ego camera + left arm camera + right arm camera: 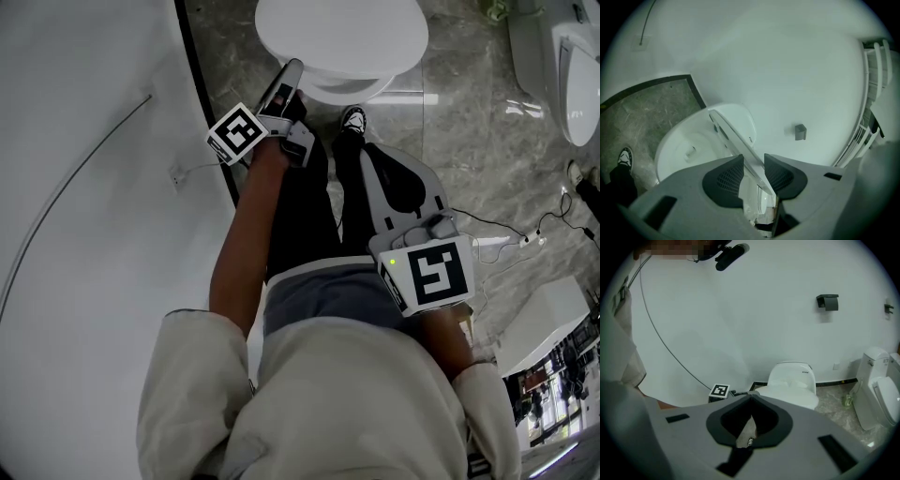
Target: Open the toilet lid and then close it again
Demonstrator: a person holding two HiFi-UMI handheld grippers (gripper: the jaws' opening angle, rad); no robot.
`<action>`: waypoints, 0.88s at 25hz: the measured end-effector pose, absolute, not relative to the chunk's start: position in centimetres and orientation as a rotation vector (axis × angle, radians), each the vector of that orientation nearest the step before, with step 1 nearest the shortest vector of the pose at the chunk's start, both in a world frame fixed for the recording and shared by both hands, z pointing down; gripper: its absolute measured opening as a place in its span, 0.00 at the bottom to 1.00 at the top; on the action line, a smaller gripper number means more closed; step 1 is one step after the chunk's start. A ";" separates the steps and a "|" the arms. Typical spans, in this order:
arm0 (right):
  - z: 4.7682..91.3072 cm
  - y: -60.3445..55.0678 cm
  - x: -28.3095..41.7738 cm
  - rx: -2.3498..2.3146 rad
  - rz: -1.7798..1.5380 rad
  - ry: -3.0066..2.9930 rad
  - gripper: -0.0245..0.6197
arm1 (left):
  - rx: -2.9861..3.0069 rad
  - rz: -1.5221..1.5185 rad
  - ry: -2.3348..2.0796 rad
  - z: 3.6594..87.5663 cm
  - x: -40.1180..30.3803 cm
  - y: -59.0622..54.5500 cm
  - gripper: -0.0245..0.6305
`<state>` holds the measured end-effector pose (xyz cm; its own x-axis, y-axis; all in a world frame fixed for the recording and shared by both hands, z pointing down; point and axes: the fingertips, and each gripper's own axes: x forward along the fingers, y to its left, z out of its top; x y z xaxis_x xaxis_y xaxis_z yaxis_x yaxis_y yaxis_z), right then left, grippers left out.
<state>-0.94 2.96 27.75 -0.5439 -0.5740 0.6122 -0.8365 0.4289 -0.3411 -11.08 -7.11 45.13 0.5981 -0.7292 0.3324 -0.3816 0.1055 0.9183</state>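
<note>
Lid (pixel 342 33) sits at 12 o'clock in the head view, partly raised off the bowl (pixel 689 150). The left gripper (pixel 289 73) has it by the rim at about the lid's 7 o'clock. The left gripper view shows the thin edge running between the pads (pixel 731 176), with the claw narrowed onto it. The right gripper (pixel 375 155) hangs at 4 o'clock by the person's hip, its claw closed with nothing in it.

The hold is on a thin, smooth, sloping edge, so the lid could slide out of the pads as it swings. If it slipped it would likely drop onto the bowl with a slam. Pushing past upright could knock it against the wall (pixel 787 70) at 12 o'clock. A cable (pixel 497 230) lies on the floor at 3 o'clock, and a step that way could snag it.

The hinge is hidden in every view. The lid's tilt is hard to judge from above. The lower rim disappears behind the left jaws, and how deep the bite goes cannot be seen.
</note>
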 end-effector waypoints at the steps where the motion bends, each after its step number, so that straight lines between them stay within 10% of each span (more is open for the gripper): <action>1: 27.6 2.8 -0.9 1.204 0.877 -2.283 0.05 | 1.513 -0.330 -0.980 44.9 -11.1 -7.3 0.23; 22: 25.5 0.9 -0.2 1.262 0.857 -2.289 0.05 | 1.614 -0.375 -0.937 39.9 -10.4 -14.8 0.23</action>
<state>-0.21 0.85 25.52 -0.5199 -0.6159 0.5919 -0.8532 0.4082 -0.3247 -10.39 -14.83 39.91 0.6271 -0.7399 0.2437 -0.3673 -0.0049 0.9301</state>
